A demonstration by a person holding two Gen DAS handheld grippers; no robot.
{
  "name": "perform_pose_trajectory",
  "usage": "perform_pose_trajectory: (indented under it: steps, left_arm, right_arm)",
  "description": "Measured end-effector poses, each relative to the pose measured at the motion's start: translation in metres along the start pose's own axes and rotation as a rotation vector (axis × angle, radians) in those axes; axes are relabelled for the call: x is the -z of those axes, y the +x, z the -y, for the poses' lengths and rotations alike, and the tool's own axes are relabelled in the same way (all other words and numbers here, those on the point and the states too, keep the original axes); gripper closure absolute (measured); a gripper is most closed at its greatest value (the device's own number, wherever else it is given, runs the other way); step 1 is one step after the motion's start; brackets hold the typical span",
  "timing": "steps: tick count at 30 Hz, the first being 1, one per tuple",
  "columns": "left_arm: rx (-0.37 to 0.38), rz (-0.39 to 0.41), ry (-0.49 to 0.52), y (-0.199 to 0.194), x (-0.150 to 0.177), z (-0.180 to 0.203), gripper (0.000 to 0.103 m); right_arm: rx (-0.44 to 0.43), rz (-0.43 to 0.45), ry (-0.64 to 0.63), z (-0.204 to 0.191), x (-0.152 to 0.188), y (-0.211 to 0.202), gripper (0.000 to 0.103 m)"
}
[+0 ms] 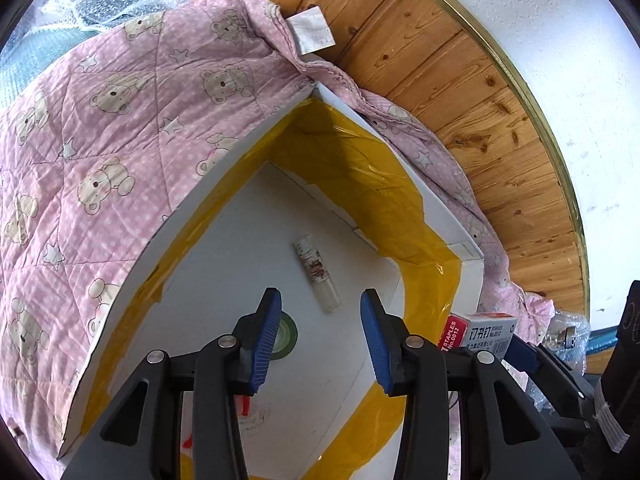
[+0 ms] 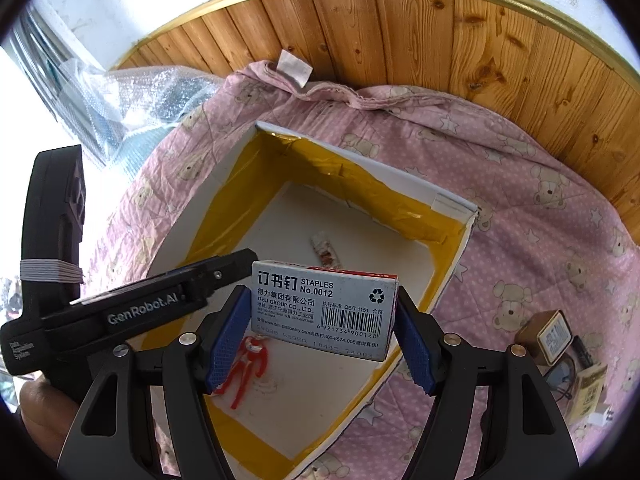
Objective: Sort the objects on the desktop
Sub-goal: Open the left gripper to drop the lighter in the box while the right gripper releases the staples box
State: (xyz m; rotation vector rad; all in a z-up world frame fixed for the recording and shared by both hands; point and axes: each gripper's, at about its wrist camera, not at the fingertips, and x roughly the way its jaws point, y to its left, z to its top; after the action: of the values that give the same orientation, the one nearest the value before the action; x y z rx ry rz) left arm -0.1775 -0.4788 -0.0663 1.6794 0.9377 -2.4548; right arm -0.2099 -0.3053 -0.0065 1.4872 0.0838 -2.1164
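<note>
A white box lined with yellow tape (image 1: 400, 200) (image 2: 224, 200) lies on a pink bear-print quilt. Inside it are a small clear tube (image 1: 318, 274) (image 2: 326, 250), a green tape roll (image 1: 286, 336) and a red toy figure (image 2: 246, 368). My left gripper (image 1: 320, 340) hangs open over the box floor, nothing between its blue pads. My right gripper (image 2: 320, 336) is shut on a grey-and-red staples box (image 2: 324, 310) (image 1: 478, 332), held above the white box's near right part. The left gripper's body (image 2: 120, 304) shows at the left of the right wrist view.
The quilt (image 1: 100, 140) (image 2: 520, 220) covers the surface up to a wooden wall panel (image 1: 440, 60) (image 2: 400, 32). Bubble wrap (image 2: 140, 96) lies at the back left. Small cardboard boxes and a dark cable (image 2: 568, 356) sit on the quilt at the right.
</note>
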Motion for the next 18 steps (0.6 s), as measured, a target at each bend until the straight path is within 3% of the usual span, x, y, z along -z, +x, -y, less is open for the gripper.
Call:
perform_pose_trajectory:
  steps: [3,9,18]
  left_arm:
    - [0.006,-0.002,-0.006,-0.0019,-0.0005,-0.0011,0.06]
    - [0.021,0.008,-0.014,-0.0065,0.0008,-0.0026,0.059]
    - [0.024,-0.003,-0.009,-0.0061,0.0015,-0.0005,0.059]
  right_arm:
    - [-0.03,-0.007,0.004,-0.0013,0.0021,0.0007,0.029]
    - [-0.062,0.008,0.007,-0.006,0.0073,0.0003,0.012]
    - [-0.075,-0.013,0.028,-0.0006,0.0082,-0.0017,0.011]
